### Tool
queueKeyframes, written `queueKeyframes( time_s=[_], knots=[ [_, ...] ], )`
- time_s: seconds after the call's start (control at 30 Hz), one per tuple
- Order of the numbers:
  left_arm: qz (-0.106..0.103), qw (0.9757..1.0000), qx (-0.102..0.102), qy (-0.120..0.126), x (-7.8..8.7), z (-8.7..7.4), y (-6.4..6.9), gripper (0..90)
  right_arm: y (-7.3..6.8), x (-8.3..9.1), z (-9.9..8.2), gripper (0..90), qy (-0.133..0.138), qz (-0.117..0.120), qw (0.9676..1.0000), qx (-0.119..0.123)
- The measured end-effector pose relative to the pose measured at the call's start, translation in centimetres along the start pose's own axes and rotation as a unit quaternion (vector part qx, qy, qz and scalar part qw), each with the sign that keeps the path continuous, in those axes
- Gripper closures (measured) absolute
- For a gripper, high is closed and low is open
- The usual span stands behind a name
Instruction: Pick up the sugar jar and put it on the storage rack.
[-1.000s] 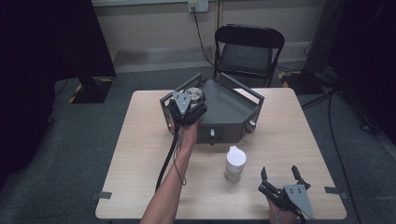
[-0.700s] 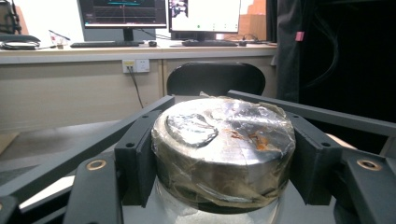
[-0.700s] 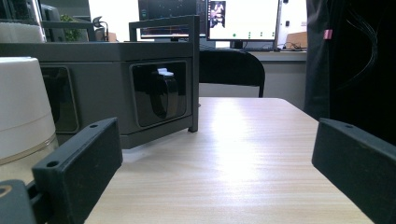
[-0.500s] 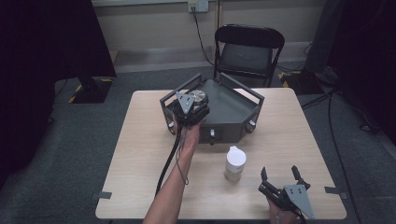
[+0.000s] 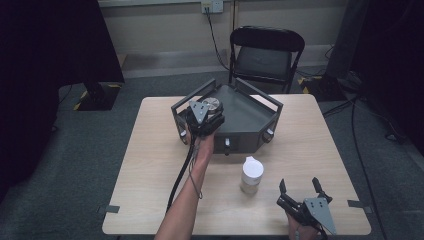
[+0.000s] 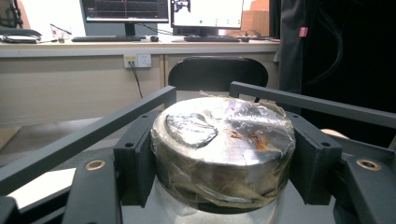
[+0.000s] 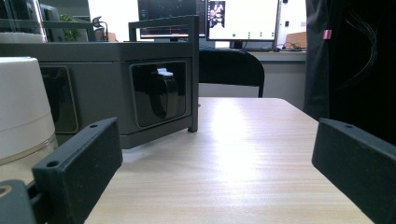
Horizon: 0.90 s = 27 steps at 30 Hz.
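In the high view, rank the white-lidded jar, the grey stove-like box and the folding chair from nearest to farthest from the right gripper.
Measured from the right gripper at the table's near right corner:
1. White-lidded jar, just to its left on the table.
2. Grey stove-like box, farther back at the table's middle.
3. Folding chair, beyond the table's far edge.

light: even overhead room light, table [image 5: 150, 165] bright, surroundings around it dim | glare: sheen on the table beyond the grey box [image 7: 116, 84]; bright monitors [image 7: 243, 18] behind the box | focus: high view soft; nearest jaws blurred
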<state>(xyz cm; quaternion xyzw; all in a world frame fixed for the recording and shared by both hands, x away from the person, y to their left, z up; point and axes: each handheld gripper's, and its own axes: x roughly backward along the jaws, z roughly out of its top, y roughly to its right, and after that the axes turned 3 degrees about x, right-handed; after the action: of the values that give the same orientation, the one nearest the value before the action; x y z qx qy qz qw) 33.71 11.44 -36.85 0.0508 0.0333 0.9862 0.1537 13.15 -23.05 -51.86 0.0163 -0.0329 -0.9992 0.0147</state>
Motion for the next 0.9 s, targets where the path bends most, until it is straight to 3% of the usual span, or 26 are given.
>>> queueKeyframes(
  time_s=[0.4, 0.5, 0.57, 0.67, 0.9],
  knots=[
    [-0.005, 1.0, 0.007, -0.001, -0.1, 0.0, -0.3, 33.9, 0.0, 0.0, 0.0, 0.6, 0.001, 0.0, 1.0, 0.0],
    [-0.016, 0.9993, 0.031, -0.011, -0.5, 0.0, -0.9, 18.2, 0.0, 0.0, -0.1, 0.6, 0.002, 0.0, 1.0, 0.0],
    [-0.01, 0.9996, 0.024, -0.009, -0.5, -0.2, -0.8, 10.4, 0.0, 0.0, -0.1, 0.6, 0.002, 0.0, 1.0, 0.0],
    [-0.002, 0.9995, 0.032, 0.005, -0.3, -0.8, -0.8, 1.9, 0.0, 0.0, -0.1, 0.5, 0.002, 0.0, 1.0, 0.0],
    [-0.008, 0.9992, 0.039, 0.004, 0.1, -0.9, -1.4, 0.0, 0.0, 0.0, -0.1, 0.5, 0.002, -0.001, 1.0, 0.0]
  ],
)
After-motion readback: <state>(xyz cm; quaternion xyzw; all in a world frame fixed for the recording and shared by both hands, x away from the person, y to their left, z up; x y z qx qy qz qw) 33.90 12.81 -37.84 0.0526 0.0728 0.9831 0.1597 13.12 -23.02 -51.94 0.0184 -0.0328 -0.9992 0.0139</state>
